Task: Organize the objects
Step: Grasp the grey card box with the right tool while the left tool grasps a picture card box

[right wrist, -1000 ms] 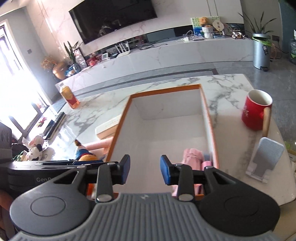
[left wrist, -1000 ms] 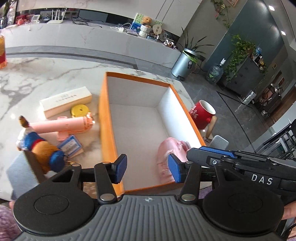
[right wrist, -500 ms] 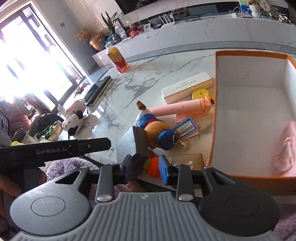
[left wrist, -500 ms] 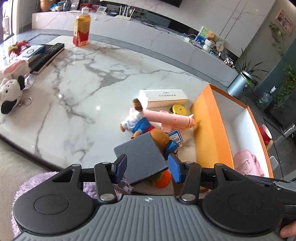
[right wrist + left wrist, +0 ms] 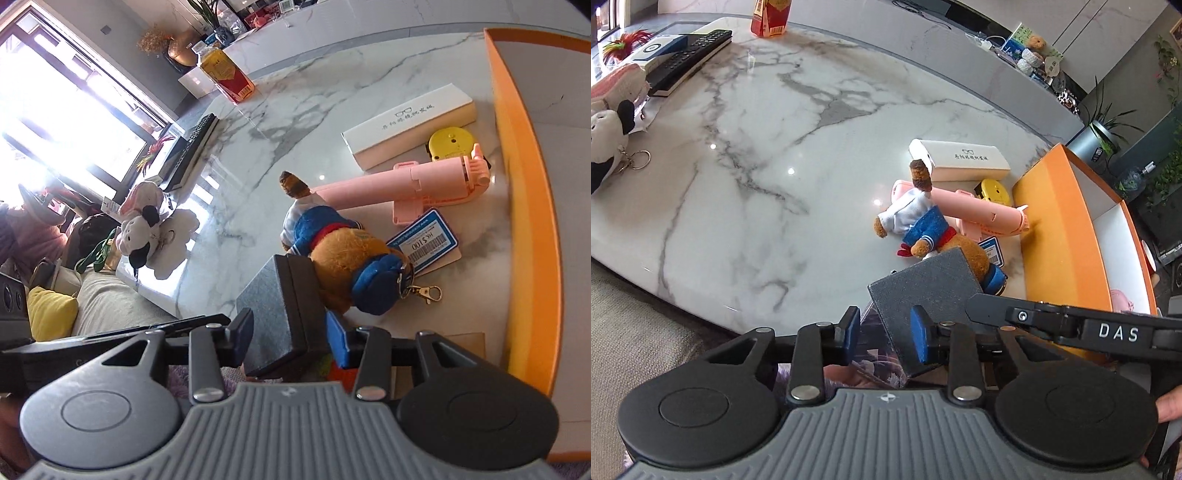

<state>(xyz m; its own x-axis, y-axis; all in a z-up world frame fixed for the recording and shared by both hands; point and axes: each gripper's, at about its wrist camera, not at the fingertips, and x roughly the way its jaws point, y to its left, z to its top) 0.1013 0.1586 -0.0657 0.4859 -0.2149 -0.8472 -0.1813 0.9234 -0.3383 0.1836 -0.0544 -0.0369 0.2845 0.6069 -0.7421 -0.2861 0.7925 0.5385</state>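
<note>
**Grey box sitting between both pairs of fingers at the desk's near edge**

Grey and textured, the dark box (image 5: 925,291) is lying tilted at the near edge of the marble desk (image 5: 768,140), leaning against the plush bear (image 5: 343,254) in its blue sailor top. The left gripper (image 5: 885,338) is reaching down over the box's near corner with its blue fingers (image 5: 919,339) closing; the right-hand pad is lying over the box's face, the other pad is standing just clear of its edge, so the box is not yet being pinched. The right gripper (image 5: 291,341) is straddling the same box from the other side, its fingers (image 5: 338,341) opening, with the box between them; whether the pads are pressing on it I cannot tell.

Beyond the bear, a pink folded stick-like gadget (image 5: 413,184) is lying across the desk, touching a blue barcode card (image 5: 424,242). A yellow round tape measure (image 5: 450,142) is sitting just beside the gadget's far end, and a long white case (image 5: 408,123) is lying near it. The orange storage box (image 5: 1060,236) is standing open to the right of this cluster, with something pink (image 5: 1121,299) showing inside it.

Well apart on the far left, a black-and-white plush (image 5: 607,140) is lying near a remote control (image 5: 690,55), and a drink carton (image 5: 227,75) is standing at the far edge
</note>
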